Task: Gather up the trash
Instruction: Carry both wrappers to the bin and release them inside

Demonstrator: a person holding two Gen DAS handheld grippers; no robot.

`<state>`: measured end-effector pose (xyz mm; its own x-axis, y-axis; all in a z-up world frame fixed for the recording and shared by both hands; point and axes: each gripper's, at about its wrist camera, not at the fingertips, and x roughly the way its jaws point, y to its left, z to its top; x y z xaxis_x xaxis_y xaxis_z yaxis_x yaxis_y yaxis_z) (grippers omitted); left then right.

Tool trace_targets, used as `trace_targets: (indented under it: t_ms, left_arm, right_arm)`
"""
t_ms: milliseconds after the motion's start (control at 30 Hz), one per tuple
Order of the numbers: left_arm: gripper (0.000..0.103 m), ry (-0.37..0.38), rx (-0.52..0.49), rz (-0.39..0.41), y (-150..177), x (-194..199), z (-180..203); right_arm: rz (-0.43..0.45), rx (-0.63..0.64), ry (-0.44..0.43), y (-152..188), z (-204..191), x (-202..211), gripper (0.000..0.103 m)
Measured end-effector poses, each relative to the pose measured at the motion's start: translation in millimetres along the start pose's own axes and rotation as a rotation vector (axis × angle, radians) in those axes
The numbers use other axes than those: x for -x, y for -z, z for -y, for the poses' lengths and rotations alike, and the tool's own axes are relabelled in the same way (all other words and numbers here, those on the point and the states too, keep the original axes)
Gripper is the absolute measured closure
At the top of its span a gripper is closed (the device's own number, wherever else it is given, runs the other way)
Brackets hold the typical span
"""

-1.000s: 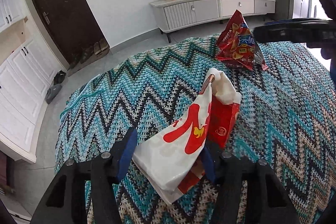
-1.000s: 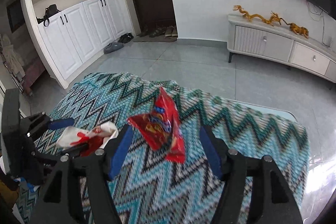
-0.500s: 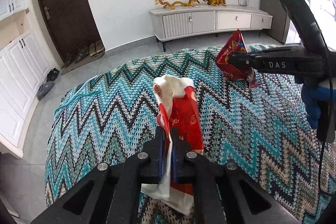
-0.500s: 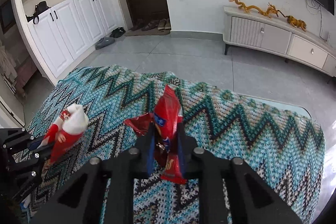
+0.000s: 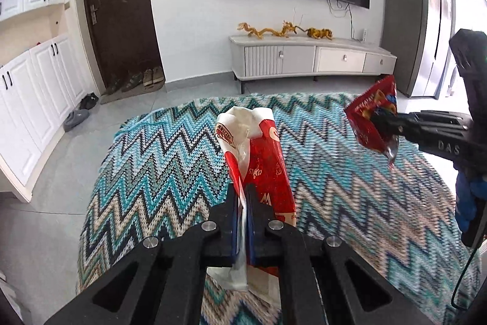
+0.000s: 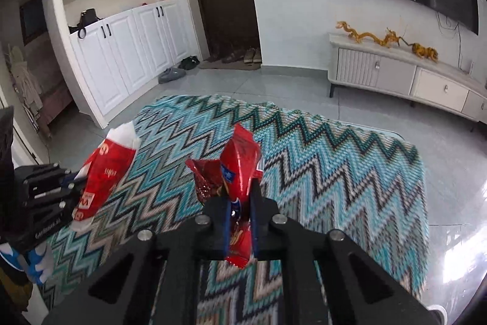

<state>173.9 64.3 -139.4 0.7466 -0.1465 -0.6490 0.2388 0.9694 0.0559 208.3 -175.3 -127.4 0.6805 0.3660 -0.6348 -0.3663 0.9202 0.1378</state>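
Note:
My left gripper (image 5: pixel 242 197) is shut on a red and white paper bag (image 5: pixel 261 154), which stands up between its pads, lifted clear of the zigzag cloth. That bag (image 6: pixel 106 169) also shows at the left of the right wrist view, in the left gripper (image 6: pixel 76 183). My right gripper (image 6: pixel 240 203) is shut on a crumpled red snack packet (image 6: pixel 237 160), also held above the cloth. In the left wrist view the packet (image 5: pixel 373 118) hangs at the right, pinched by the right gripper (image 5: pixel 380 124).
A table covered with a blue, teal and beige zigzag cloth (image 5: pixel 170 160) lies below both grippers. Beyond it are grey floor tiles, a white TV cabinet (image 5: pixel 310 58) with gold dragon figures, a dark door (image 5: pixel 120 11), white cupboards (image 6: pixel 121 57) and shoes (image 5: pixel 76 119).
Both grippers have closed on their trash: left on the paper bag, right on the red packet. Both pieces have been lifted off the cloth and pulled back toward me.

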Motion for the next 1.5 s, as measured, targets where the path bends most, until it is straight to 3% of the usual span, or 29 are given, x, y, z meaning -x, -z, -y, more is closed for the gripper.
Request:
trace_targets:
  t_ms: [500, 700, 900, 1000, 1100, 1333, 1500]
  left_arm:
    - [0.098, -0.057, -0.133, 0.207, 0.8, 152.4, 86.3]
    - [0.098, -0.046, -0.223, 0.272, -7.5, 186.0, 139.0]
    - [0.098, -0.021, -0.332, 0.299, -17.9, 195.3, 197.5]
    - [0.098, 0.015, -0.378, 0.277, -27.2, 187.6, 230.7]
    - [0.098, 0.101, -0.415, 0.207, -38.3, 165.8, 270.0]
    - [0.098, 0.363, -0.520, -0.020, -38.6, 86.3, 387.9]
    - [0.097, 0.484, -0.562, -0.194, -22.3, 20.0, 467.2]
  right_arm:
    - [0.194, 0.024, 0.081, 45.2, -4.2, 196.8, 0.094]
    - [0.262, -0.009, 0.151, 72.5, 23.2, 258.1, 0.094]
    - [0.288, -0.055, 0.239, 105.7, 66.2, 299.9, 0.094]
    - [0.278, -0.101, 0.283, 127.5, 96.4, 307.3, 0.094]
    - [0.248, -0.174, 0.331, 156.8, 133.3, 303.4, 0.094]
    - [0.105, -0.416, 0.401, 240.7, 234.8, 270.9, 0.094]
    - [0.018, -0.539, 0.413, 286.9, 291.8, 244.6, 0.093]
